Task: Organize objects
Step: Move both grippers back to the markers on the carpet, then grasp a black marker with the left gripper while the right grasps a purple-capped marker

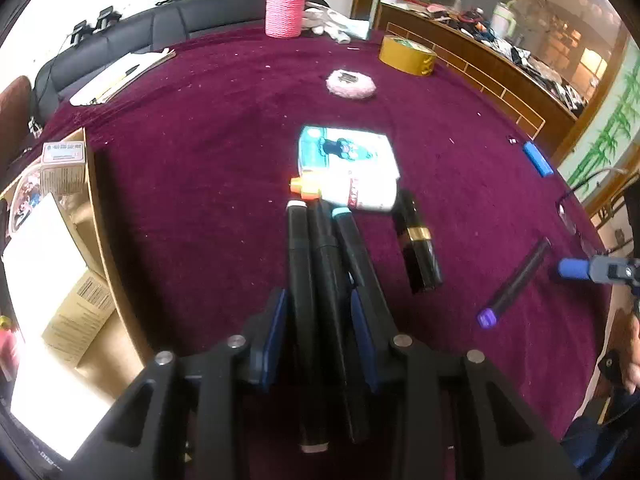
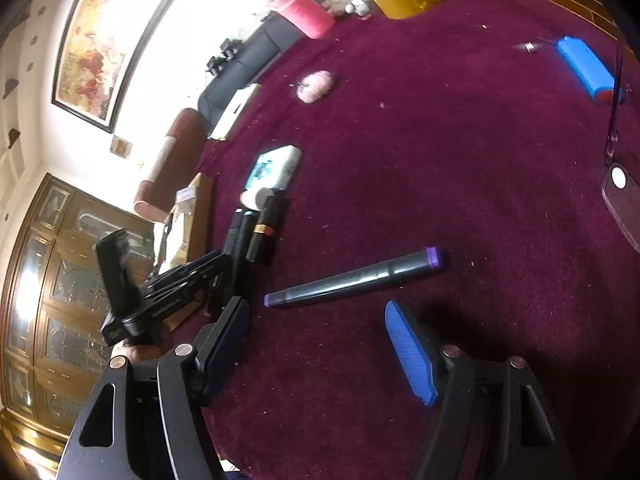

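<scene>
While the left gripper (image 1: pixel 320 320) pinches a bundle of black markers (image 1: pixel 316 280) just short of the glue bottle (image 1: pixel 352 194), the right gripper (image 2: pixel 316 344), fingers spread, should straddle the purple-capped marker (image 2: pixel 352 278) lying right of that bottle squarely before closing.

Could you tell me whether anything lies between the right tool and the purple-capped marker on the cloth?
Nothing visible does. The right tool stands open just short of the purple-capped marker, with only bare maroon cloth between them. The nearest clutter, a black lipstick tube, lies off to the side beyond the marker.
</scene>
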The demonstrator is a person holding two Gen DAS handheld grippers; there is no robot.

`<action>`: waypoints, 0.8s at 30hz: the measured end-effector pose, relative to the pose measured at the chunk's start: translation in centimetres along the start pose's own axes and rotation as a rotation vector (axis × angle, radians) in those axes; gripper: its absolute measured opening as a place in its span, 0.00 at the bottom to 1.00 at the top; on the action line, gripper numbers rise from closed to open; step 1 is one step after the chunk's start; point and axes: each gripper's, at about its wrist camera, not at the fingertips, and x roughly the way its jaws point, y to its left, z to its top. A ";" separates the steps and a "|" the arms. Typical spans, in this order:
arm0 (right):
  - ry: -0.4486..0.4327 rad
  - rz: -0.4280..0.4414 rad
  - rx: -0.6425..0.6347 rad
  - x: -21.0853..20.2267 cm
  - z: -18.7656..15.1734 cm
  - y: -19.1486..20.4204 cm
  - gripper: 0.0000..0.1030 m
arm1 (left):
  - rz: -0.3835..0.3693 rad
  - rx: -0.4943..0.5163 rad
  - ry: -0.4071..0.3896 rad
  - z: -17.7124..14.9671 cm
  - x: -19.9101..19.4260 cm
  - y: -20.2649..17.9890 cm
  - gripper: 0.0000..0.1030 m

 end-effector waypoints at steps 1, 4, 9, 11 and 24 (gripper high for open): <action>0.006 -0.013 0.002 0.3 0.1 -0.1 0.74 | -0.008 -0.008 0.000 -0.1 -0.2 0.2 0.31; 0.022 -0.065 0.000 1.5 0.7 -0.3 0.74 | -0.017 -0.011 0.003 -0.2 -0.7 0.8 0.31; 0.007 -0.153 -0.046 3.2 2.6 1.1 0.76 | -0.032 -0.044 0.016 0.1 -0.4 1.6 0.31; 0.012 -0.205 -0.123 5.0 3.9 2.7 0.78 | -0.046 -0.061 0.024 0.2 -0.3 1.8 0.31; -0.021 -0.328 -0.362 8.6 4.5 5.4 0.23 | 0.010 -0.058 0.058 0.2 -0.5 2.2 0.31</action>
